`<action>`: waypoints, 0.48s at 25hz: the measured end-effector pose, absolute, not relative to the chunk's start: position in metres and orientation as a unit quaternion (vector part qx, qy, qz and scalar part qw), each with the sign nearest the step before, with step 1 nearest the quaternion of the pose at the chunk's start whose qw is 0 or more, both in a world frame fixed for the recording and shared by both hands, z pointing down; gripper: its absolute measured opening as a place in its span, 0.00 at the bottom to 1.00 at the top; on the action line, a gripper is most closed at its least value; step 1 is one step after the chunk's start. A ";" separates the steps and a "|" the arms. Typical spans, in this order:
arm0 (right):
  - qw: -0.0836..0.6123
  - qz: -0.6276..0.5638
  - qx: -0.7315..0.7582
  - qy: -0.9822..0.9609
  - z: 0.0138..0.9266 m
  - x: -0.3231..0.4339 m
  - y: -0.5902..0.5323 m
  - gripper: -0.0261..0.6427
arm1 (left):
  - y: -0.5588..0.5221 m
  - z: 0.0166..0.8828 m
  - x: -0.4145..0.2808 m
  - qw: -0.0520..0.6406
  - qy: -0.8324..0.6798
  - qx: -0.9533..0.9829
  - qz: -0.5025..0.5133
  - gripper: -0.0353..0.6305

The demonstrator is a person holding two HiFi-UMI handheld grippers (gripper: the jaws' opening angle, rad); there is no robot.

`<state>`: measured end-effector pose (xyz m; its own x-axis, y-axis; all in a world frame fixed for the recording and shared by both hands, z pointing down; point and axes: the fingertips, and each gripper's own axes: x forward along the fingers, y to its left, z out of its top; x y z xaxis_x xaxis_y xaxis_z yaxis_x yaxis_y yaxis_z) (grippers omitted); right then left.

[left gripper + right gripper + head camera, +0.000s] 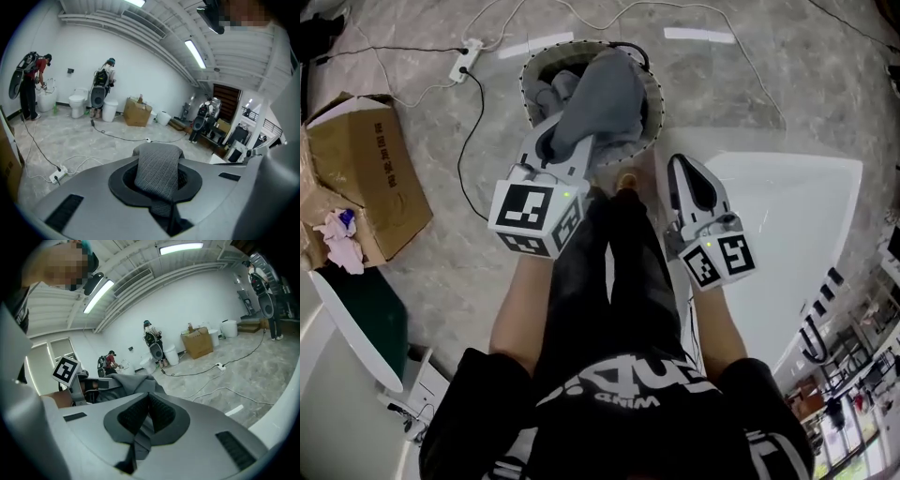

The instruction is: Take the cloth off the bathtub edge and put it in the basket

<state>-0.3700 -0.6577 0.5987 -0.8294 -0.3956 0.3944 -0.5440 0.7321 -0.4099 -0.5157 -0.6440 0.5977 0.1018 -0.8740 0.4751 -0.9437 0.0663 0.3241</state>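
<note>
The left gripper (569, 141) pinches the grey cloth (605, 94) above the far basket (525, 82), apparently for dropping; the right gripper (682, 171), jaws together and empty, hangs spare.

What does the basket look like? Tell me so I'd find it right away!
Find the big white bathtub on the right of the head view, then look at the marbled floor past its corner. There stands the basket, a grey cloth hanging over it from the left gripper. Unlike the brown cardboard box further left, it is round, pale-rimmed and holds grey fabric.
</note>
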 end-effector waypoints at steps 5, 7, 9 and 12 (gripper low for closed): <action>0.154 0.274 0.263 -0.912 0.629 -0.366 -0.650 0.06 | -0.645 0.643 -0.518 0.314 -0.662 0.676 0.071 0.15; 0.156 0.272 0.263 -0.912 0.629 -0.365 -0.649 0.06 | -0.646 0.649 -0.520 0.316 -0.663 0.675 0.074 0.15; 0.156 0.271 0.267 -0.912 0.628 -0.364 -0.649 0.06 | -0.647 0.652 -0.521 0.314 -0.664 0.674 0.081 0.15; 0.154 0.272 0.275 -0.909 0.628 -0.361 -0.652 0.06 | -0.647 0.665 -0.520 0.314 -0.665 0.668 0.111 0.16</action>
<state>-0.3614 -0.6522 0.6280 -0.8012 -0.4169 0.4293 -0.5842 0.7002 -0.4104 -0.5201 -0.6467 0.6646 0.0910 -0.8195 0.5658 -0.9585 0.0822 0.2731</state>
